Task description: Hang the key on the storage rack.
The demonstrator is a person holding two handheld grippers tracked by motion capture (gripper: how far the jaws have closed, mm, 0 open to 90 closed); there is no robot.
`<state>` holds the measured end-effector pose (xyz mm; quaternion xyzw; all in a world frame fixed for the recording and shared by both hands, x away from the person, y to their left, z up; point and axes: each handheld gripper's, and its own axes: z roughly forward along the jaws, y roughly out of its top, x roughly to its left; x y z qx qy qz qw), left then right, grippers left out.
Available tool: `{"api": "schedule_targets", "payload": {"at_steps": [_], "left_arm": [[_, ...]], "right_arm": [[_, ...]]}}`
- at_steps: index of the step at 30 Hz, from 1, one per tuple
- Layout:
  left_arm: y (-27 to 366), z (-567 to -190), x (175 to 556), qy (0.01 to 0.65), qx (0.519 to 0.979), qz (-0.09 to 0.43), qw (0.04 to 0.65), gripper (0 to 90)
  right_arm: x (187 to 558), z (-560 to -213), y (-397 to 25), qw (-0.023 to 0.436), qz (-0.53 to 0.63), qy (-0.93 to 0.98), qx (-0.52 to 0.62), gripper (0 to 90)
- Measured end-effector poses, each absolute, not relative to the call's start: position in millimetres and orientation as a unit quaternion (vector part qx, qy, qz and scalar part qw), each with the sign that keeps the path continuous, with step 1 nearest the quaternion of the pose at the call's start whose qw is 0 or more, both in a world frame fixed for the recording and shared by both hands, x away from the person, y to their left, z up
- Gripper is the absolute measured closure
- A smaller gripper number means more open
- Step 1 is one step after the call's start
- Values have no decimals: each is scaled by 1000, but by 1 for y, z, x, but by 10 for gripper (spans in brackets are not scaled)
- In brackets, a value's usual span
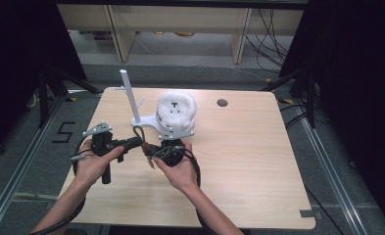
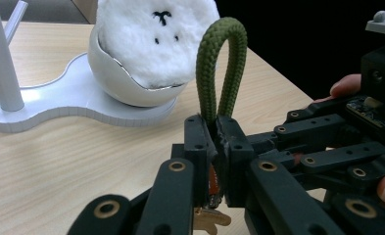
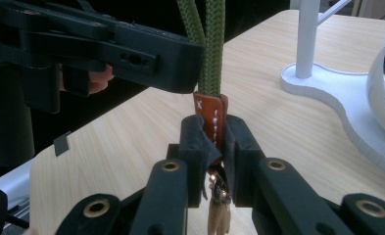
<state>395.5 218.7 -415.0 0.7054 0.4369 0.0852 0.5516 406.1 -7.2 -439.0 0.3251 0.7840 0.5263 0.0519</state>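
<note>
Keychain (image 3: pixel 210 93) pinched between both claws' shut jaws.

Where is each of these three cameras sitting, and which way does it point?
High view: above the person's side, looking forward and down on the table; forearms and both hands show.
Left gripper view: rides the left gripper, looking along its fingers at the green cord loop and white stand.
Right gripper view: rides the right gripper, clamped on the orange tab.
All share the loop and stand.
</note>
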Motion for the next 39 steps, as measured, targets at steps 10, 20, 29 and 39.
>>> {"api": "schedule_targets", "payload": {"at_steps": [10,20,29,39], "left_arm": [[218,-413,394,428,710,95,551,845],[219,-411,391,420,706,103,561,848],[218,-411,393,422,695,93,575,792],[220,-413,395,426,693,81,576,811]], "right_arm": [[406,-438,-6,45,528,783,325,801],[406,-436,-6,57,536,781,314,802],[405,-434,-6,66,539,780,311,809],[404,-434,-5,66,538,782,308,810]]}}
